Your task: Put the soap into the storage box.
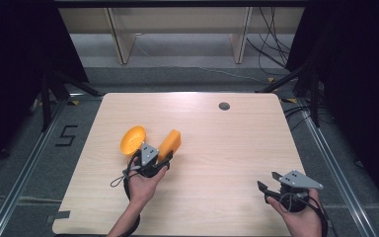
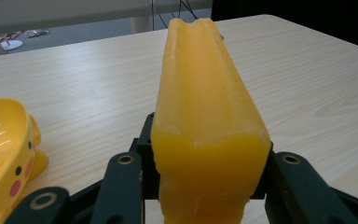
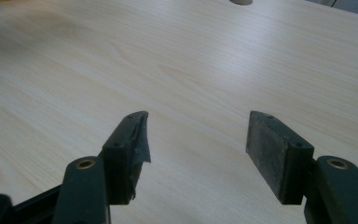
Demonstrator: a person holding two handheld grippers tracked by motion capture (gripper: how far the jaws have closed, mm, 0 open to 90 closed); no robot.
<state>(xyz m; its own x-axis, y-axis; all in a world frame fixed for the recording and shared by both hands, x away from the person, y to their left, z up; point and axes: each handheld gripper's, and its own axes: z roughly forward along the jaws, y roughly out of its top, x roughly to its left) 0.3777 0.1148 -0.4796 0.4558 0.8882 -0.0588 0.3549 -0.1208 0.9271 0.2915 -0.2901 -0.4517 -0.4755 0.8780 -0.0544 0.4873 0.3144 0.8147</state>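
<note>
My left gripper (image 1: pixel 162 157) is shut on a long yellow-orange block (image 1: pixel 170 143), which sticks out ahead of the jaws and up to the right. In the left gripper view the block (image 2: pixel 205 116) stands squeezed between both jaws. A yellow bowl (image 1: pixel 132 140) with a duck face lies tilted on the table just left of that gripper; its rim (image 2: pixel 0 140) shows at the left edge of the left gripper view. My right gripper (image 1: pixel 269 181) is open near the table's front right, with bare wood between its fingers (image 3: pixel 128 149).
The light wooden table (image 1: pixel 217 148) has a small grey round cap (image 1: pixel 224 106) near its far edge. Black cables and frame legs stand on the floor beyond and to the sides. The table's front edge lies just behind both hands.
</note>
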